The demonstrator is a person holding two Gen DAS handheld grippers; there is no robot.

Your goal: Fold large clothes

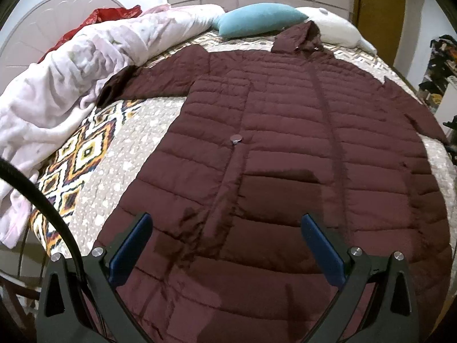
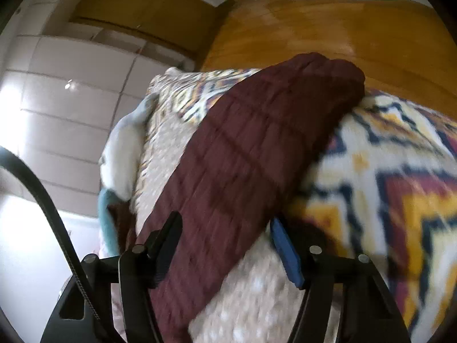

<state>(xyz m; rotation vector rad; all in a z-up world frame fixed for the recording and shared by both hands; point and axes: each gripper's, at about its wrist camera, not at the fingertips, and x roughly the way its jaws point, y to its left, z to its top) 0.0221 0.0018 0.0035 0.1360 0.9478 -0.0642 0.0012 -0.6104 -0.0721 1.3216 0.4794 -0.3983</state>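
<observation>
A dark maroon quilted puffer coat (image 1: 285, 131) lies spread flat, front up, on the patterned bedspread (image 1: 94, 154), hood toward the pillows and one sleeve (image 1: 160, 77) stretched out to the left. My left gripper (image 1: 225, 223) is open, hovering over the coat's lower hem with nothing between its blue pads. In the right wrist view the coat's other sleeve (image 2: 257, 143) lies over the bed edge. My right gripper (image 2: 225, 228) is open with its jaws on either side of that sleeve, close to it. The view is blurred.
A crumpled pale pink blanket (image 1: 71, 65) lies along the bed's left side with a red cloth (image 1: 111, 14) behind it. A teal pillow (image 1: 257, 18) and a white pillow (image 1: 337, 25) sit at the head. A wooden floor (image 2: 328, 28) lies beyond the bed.
</observation>
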